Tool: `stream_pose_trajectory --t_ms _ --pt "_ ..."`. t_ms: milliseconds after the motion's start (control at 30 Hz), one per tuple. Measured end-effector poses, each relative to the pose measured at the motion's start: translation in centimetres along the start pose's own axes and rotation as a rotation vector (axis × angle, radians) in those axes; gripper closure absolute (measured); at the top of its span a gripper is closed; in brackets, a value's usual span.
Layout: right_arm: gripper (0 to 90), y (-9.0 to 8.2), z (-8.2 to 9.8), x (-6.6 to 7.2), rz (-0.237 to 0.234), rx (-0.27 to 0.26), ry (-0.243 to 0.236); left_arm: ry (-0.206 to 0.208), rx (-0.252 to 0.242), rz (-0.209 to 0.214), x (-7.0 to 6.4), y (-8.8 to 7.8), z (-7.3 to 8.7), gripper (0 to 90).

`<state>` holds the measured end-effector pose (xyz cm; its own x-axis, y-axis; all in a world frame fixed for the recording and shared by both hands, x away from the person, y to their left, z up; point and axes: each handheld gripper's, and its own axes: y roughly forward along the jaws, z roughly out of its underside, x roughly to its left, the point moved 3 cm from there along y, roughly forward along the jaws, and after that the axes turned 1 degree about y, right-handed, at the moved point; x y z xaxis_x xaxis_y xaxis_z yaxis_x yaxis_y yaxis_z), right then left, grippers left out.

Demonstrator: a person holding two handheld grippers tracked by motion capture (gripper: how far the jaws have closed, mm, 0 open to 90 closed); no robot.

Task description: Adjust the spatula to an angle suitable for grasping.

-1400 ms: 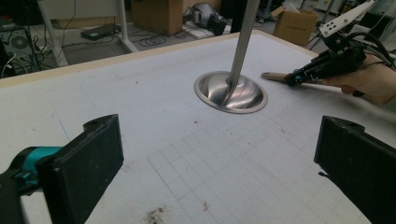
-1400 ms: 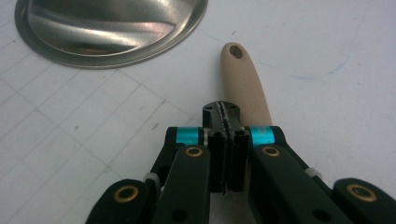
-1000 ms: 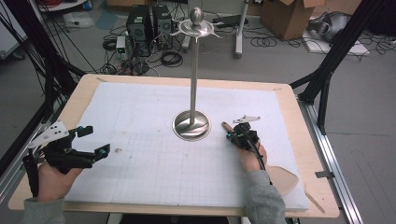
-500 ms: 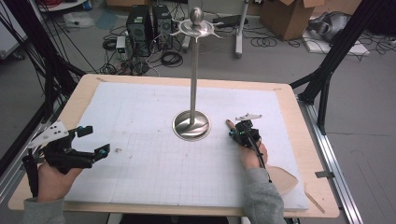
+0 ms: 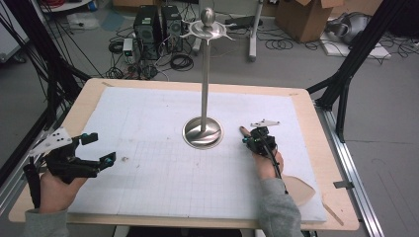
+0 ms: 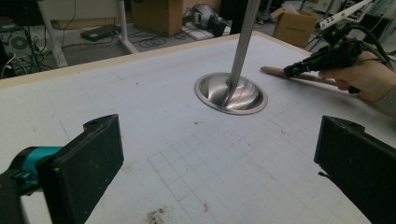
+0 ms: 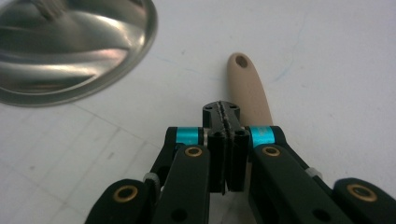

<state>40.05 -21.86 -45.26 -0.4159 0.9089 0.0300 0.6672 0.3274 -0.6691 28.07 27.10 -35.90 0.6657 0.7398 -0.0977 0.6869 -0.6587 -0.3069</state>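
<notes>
Glossy metal stand [image 5: 203, 132]; smooth matt wooden handle [image 7: 246, 88]; matt paper sheet [image 5: 148, 168].

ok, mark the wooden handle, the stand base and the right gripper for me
wooden handle [image 7: 246, 86], right gripper view, on the shaft below its hole
stand base [image 5: 202, 133], high view, on the round dish
right gripper [image 7: 226, 112], right gripper view, at the closed jaw tips

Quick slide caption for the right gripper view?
Shut right gripper poised over the wooden handle beside the steel stand base.
</notes>
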Motion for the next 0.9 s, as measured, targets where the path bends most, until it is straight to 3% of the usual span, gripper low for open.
stream_pose_trajectory --t_ms 133,200,233,300,400,533,567,633,767,900 --pt "88.8 -1.1 -0.2 0.2 -0.026 -0.027 -0.003 -0.005 -0.004 -0.004 0.1 -0.1 0.0 1.7" --pt "86.4 -2.1 -0.4 0.3 -0.052 -0.039 -0.011 -0.002 -0.006 -0.002 0.1 -0.2 -0.1 1.7" --pt "83.6 -3.1 -0.4 0.5 -0.086 -0.043 -0.012 0.0 -0.005 -0.003 0.1 -0.2 -0.1 1.7" --pt "81.9 -3.7 -0.4 0.6 -0.094 -0.044 -0.017 0.0 -0.006 -0.003 0.1 -0.2 -0.1 1.7" --pt "68.2 -5.1 -0.3 0.7 -0.15 -0.011 -0.034 0.0 -0.007 -0.002 0.0 -0.1 -0.2 1.7" --pt "51.3 -6.7 0.0 0.5 -0.176 0.004 -0.067 0.0 -0.006 0.003 0.0 0.1 -0.2 1.7" --pt "44.5 -7.6 0.1 0.2 -0.159 -0.015 -0.072 0.002 -0.003 0.003 0.0 0.1 -0.2 1.7" --pt "43.7 -8.0 0.2 0.0 -0.159 -0.027 -0.065 0.0 -0.005 0.005 0.0 0.2 -0.2 1.7" --pt "26.9 -9.8 0.6 -0.9 -0.18 -0.04 -0.063 0.0 -0.005 0.007 0.0 0.4 -0.3 1.7" --pt "20.6 -10.9 0.9 -1.3 -0.186 -0.06 -0.073 -0.001 -0.006 0.008 0.0 0.4 -0.3 1.7"
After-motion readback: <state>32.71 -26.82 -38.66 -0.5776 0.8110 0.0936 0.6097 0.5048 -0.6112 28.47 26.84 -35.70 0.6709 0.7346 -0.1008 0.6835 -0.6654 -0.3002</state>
